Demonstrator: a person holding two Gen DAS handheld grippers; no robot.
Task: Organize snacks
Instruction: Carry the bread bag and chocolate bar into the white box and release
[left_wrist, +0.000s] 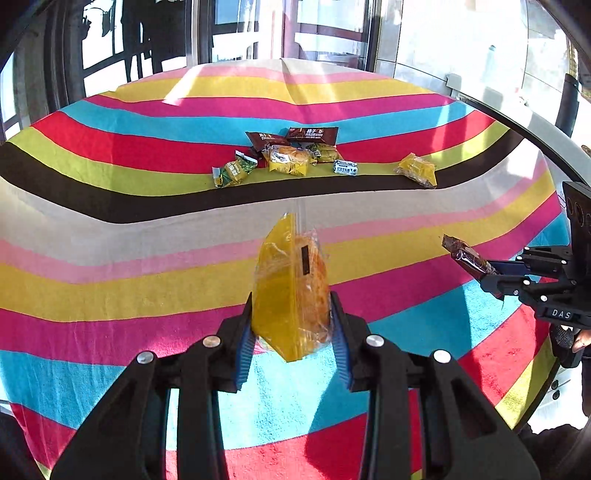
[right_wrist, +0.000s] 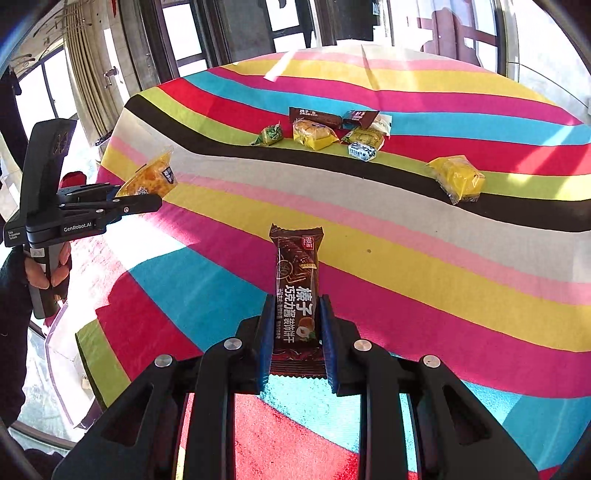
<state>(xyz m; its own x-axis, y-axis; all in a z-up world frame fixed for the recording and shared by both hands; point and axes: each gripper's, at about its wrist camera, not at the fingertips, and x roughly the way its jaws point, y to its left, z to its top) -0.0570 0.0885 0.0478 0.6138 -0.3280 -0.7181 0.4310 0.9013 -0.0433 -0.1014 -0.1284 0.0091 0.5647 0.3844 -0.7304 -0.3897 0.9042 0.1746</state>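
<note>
My left gripper is shut on a yellow-wrapped pastry and holds it above the striped cloth; it also shows in the right wrist view. My right gripper is shut on a brown chocolate wafer bar, held above the cloth; the bar also shows at the right of the left wrist view. A cluster of snack packets lies farther back on the cloth, with a lone yellow packet to its right.
A round table under a striped cloth fills both views. Windows and dark frames stand behind it. The table edge runs close at the right in the left wrist view and at the left in the right wrist view.
</note>
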